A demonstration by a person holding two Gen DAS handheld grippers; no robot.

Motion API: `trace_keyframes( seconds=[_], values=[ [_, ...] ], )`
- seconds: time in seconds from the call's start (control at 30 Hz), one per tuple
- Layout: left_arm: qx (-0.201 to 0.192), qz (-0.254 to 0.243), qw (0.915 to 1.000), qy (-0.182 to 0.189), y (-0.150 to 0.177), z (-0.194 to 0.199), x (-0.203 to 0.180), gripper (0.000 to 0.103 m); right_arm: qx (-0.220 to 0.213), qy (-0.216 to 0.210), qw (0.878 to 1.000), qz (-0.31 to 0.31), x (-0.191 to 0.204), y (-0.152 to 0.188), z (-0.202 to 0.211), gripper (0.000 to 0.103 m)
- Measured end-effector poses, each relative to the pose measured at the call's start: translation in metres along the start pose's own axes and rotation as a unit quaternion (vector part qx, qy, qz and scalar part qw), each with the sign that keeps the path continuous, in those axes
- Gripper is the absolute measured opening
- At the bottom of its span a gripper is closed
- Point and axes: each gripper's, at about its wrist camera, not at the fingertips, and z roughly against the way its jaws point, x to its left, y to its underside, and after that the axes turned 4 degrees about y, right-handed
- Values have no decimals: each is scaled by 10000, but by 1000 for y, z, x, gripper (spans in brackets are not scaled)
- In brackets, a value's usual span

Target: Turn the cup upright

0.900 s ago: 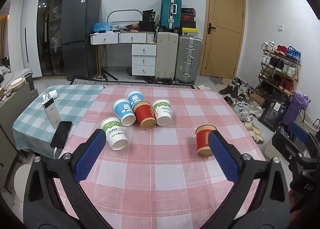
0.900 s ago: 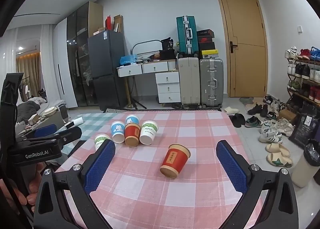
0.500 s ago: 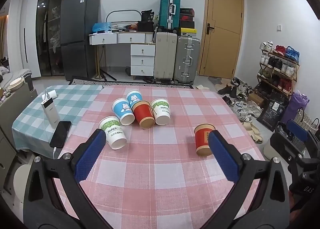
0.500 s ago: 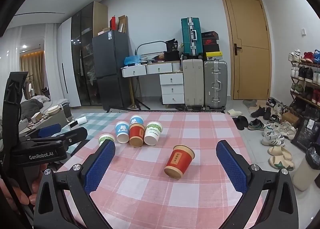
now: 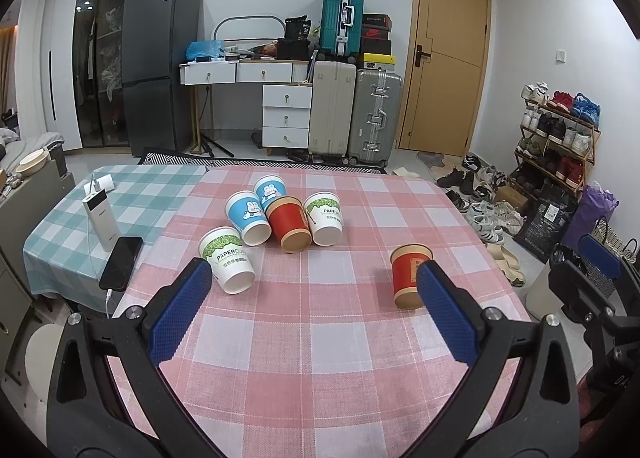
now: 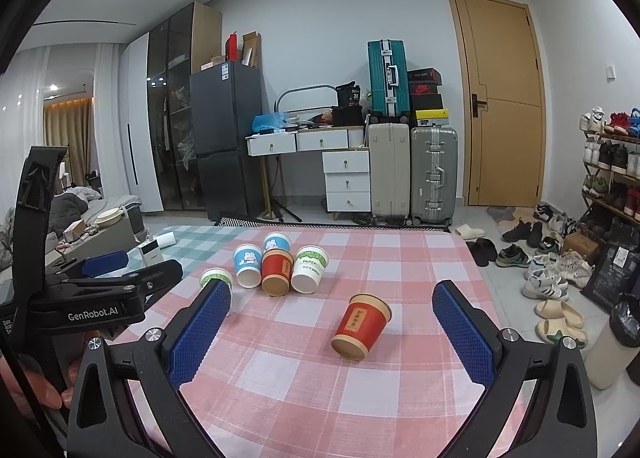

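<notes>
— Where is the cup?
— The red paper cup with a tan rim (image 6: 362, 326) lies tipped on its side on the counter with the pink checked cloth (image 6: 304, 386), well apart from the cluster of five paper cups (image 6: 276, 264) farther back.
— And the grippers?
— The right gripper (image 6: 331, 334) hovers above the counter near the cup, jaws spread wide, holding nothing. The left gripper (image 5: 312, 312) also has its jaws spread, empty.

The left gripper (image 5: 312, 304) is held level with its blue-padded jaws spread wide and nothing between them. The right gripper (image 6: 330, 330) is likewise wide apart and empty. In the right wrist view, a hand (image 6: 38, 386) grips the left gripper's handle.
</notes>
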Motion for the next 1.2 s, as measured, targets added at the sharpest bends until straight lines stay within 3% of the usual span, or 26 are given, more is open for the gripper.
trace_keyframes(
  seconds=[0.63, 1.2],
  values=[
    [67, 24, 10000, -11, 4, -3, 2, 102, -176, 221, 9996, 77, 2, -1, 6, 103],
    [104, 27, 9999, 1, 3, -5, 0, 102, -202, 168, 9996, 102, 2, -1, 4, 103]
  ],
)
